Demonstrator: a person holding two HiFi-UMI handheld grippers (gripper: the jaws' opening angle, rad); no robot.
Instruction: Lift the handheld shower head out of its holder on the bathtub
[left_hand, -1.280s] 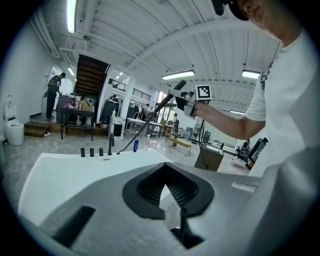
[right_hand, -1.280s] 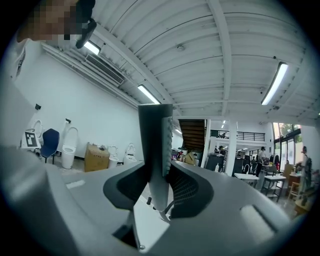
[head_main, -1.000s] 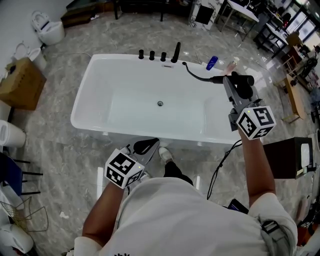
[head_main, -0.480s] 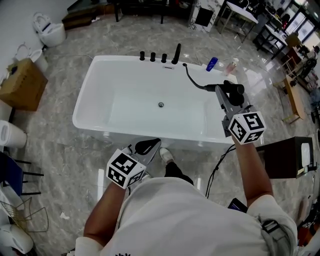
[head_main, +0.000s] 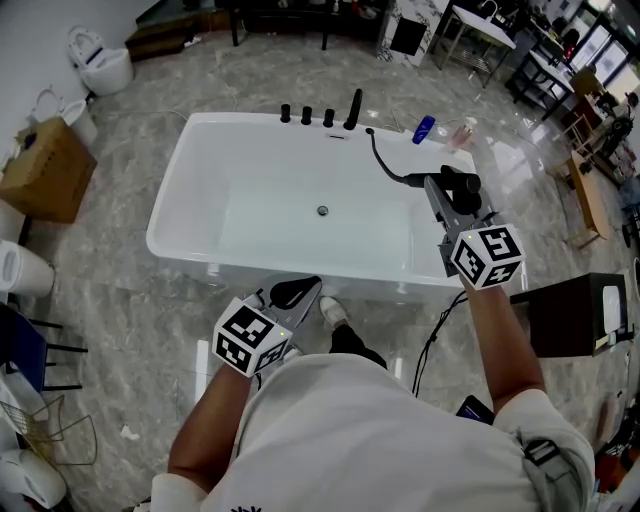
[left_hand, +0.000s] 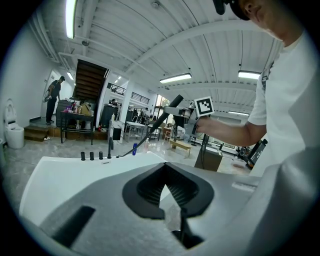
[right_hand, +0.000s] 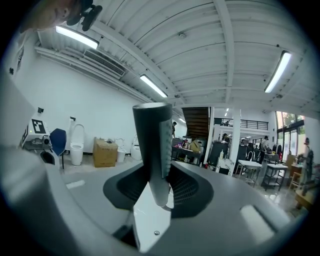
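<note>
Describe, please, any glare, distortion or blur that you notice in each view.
Head view: glare on the glossy floor, edges bowed. Left gripper view: strong fisheye, black corners, ceiling lamp blown out. Right gripper view: same fisheye; the shower head looks sharp.

White bathtub (head_main: 180, 200), black fittings, grey-veined marble floor (head_main: 120, 300).
The shower head (head_main: 460, 183) is dark grey, perhaps black; taps (head_main: 306, 114) at the tub's 12 o'clock are black; bottle (head_main: 424, 127) at 1 o'clock blue; box (head_main: 40, 168) at 9 o'clock brown.
</note>
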